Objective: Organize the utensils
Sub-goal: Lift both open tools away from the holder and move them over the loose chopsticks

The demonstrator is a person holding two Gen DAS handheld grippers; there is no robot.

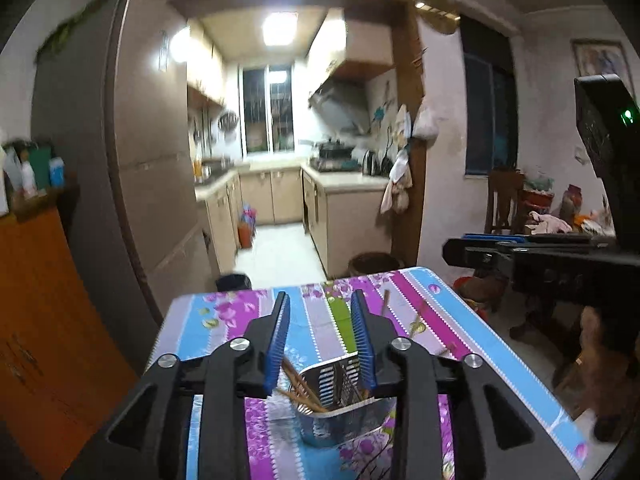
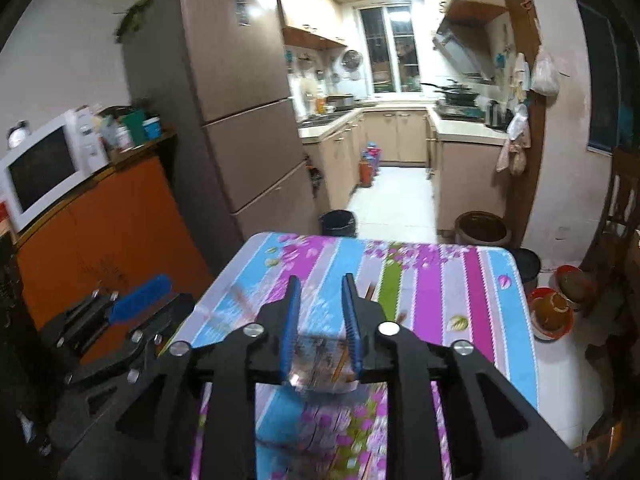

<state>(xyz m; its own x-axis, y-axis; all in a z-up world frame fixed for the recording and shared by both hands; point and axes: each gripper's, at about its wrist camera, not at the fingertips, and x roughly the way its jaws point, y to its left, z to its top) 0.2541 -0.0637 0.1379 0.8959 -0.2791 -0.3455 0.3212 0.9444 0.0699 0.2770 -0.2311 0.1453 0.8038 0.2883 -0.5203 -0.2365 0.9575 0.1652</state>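
both your left gripper (image 1: pixel 320 300) and right gripper (image 2: pixel 320 284) hang spread, empty; chopsticks (image 1: pixel 416 320) right of centre still need gathering into the holder (image 1: pixel 340 412) at lower centre.

The left gripper (image 1: pixel 320 336) is hovering above the near edge of the tabletop, its two blue-padded fingers (image 1: pixel 279 340) standing apart with a wide gap and gripping nothing. The right gripper (image 2: pixel 320 320) is hanging beside it at the same near edge, its fingers (image 2: pixel 291 320) also spread and empty. Both are pointing forward toward the far edge.
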